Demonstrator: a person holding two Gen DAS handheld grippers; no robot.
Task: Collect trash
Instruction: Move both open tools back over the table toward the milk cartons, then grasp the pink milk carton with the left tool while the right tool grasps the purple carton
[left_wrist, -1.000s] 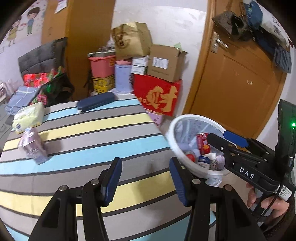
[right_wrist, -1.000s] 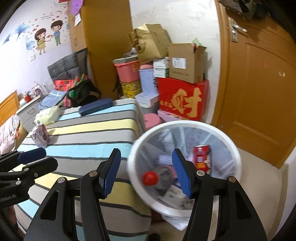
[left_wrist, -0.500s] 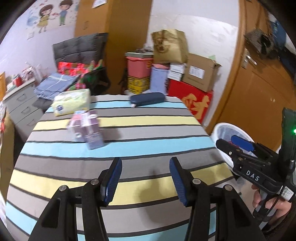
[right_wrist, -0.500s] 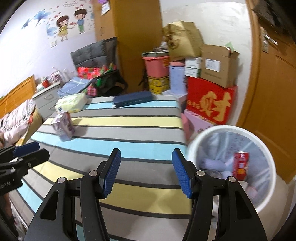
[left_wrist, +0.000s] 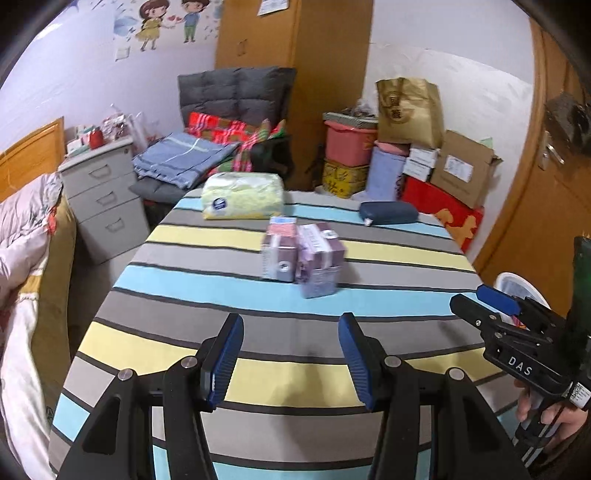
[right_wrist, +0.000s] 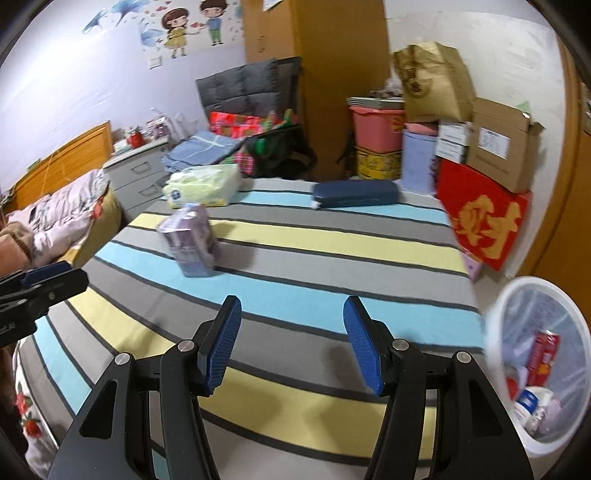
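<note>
Left view: the left gripper (left_wrist: 291, 356) is spread and holds nothing, with the purple cartons wrapped in clear plastic (left_wrist: 303, 260) ahead on the striped table (left_wrist: 207, 291).

Right view: the right gripper (right_wrist: 291, 343) is spread and holds nothing. Pinch the cartons across their narrow sides, then carry them to the white round trash bin (right_wrist: 509, 306) beside the table.

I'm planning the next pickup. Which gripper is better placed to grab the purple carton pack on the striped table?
Probably left. The purple carton pack lies nearly straight ahead of the open left gripper. From the empty right gripper it sits well off to the left.
</note>
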